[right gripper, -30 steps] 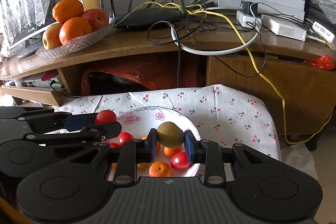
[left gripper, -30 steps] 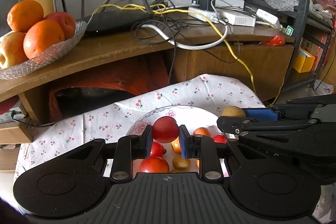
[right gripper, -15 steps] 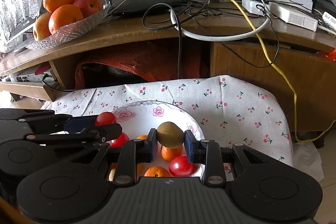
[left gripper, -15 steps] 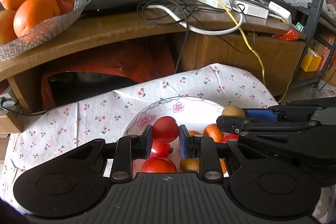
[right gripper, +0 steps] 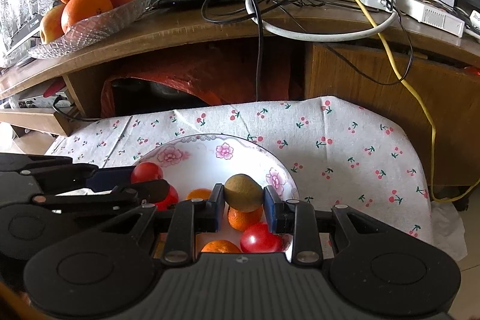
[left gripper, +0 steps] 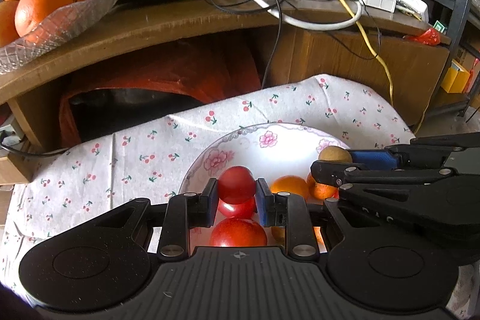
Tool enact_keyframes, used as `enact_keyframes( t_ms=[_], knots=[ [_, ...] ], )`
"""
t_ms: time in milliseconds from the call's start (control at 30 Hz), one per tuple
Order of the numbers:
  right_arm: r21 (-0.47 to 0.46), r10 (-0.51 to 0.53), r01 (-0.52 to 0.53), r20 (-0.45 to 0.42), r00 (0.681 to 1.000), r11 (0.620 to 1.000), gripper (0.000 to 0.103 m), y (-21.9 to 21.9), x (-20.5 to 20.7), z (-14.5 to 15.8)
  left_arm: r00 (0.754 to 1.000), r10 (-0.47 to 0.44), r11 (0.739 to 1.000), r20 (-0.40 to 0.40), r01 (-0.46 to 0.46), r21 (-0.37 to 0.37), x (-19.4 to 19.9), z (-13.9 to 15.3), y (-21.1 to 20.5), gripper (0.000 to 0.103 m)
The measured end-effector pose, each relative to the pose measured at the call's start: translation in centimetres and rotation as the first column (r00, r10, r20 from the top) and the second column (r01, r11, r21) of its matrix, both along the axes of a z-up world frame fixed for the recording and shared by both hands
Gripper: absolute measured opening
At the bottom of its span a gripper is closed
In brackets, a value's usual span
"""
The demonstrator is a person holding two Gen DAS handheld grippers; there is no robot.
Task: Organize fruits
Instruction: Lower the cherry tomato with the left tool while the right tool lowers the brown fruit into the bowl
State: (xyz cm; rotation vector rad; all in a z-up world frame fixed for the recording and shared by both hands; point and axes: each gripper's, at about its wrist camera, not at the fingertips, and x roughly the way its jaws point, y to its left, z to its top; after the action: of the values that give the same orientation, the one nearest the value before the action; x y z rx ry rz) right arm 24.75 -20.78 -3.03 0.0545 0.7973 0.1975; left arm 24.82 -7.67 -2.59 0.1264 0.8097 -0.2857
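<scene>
Two hand-held tools, each gripping one fruit above a flowered white plate.

The left tool (left gripper: pixel 236 195) is closed to fruit width on a round red tomato (left gripper: pixel 236 184); the right tool (right gripper: pixel 243 203) is likewise clamped on a brown fuzzy kiwi (right gripper: pixel 243 192). Both fruits hang just above the flowered white porcelain plate (right gripper: pixel 192 153), which holds small oranges and more tomatoes and sits on a cherry-print cloth (right gripper: pixel 345 146) over the worktop. Judged best: lift each fruit straight up clear of the plate, keeping the grip gentle, and keep the tools apart.
</scene>
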Motion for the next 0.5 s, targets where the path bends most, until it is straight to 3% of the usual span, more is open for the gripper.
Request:
enact_keyframes(
  t_ms=[500],
  knots=[
    [-0.015, 0.013, -0.012, 0.023, 1.000, 1.000, 0.031, 0.22, 0.43, -0.11, 1.000, 0.006, 1.000, -0.002, -0.006, 0.014, 0.06, -0.25, -0.03, 0.034]
  ],
)
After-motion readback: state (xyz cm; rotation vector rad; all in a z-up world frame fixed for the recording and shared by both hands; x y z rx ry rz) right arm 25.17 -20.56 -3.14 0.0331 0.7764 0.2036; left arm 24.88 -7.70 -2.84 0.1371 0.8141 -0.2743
